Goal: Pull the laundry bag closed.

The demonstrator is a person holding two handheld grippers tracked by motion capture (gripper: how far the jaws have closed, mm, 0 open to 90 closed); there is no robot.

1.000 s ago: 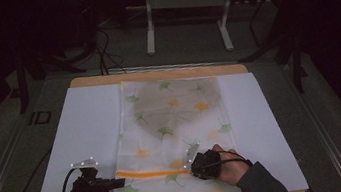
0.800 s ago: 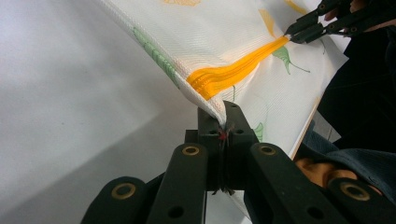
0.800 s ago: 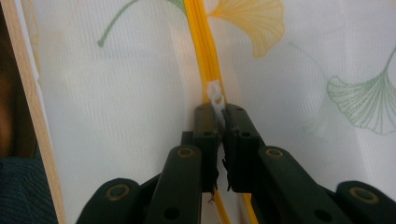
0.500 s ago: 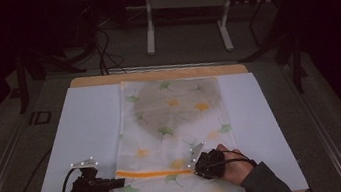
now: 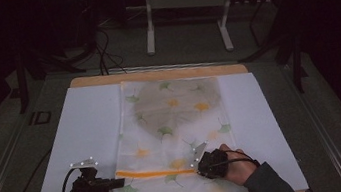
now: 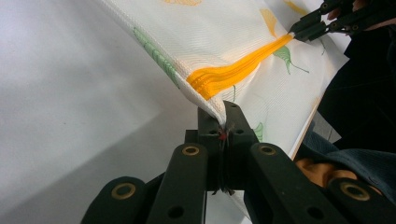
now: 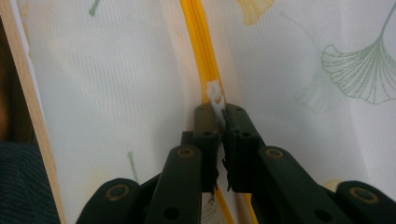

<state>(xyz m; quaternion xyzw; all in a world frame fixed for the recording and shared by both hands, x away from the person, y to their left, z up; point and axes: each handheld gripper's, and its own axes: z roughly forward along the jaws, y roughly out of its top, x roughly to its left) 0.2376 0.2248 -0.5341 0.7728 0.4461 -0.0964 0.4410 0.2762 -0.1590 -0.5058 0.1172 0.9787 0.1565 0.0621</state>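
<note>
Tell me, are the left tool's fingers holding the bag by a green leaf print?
No: in the left gripper view the left gripper pinches the mesh bag at the end of its orange zipper, not on a leaf.

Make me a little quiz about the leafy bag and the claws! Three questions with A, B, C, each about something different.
1. Where does the left claw grip the mesh bag?
A. at its edge by the end of the zipper
B. at the far end
C. in the middle

2. What colour is the zipper?
A. blue
B. orange
C. black

3. How is the right claw?
A. wide open above the bag
B. lying on its side, open
C. shut on the white zipper pull

Answers:
1 A, as the left gripper view shows the jaws pinching the fabric edge where the orange zipper ends.
2 B, an orange band across the bag in the high view.
3 C, as the right gripper view shows the jaws closed together at the small white pull.
</note>
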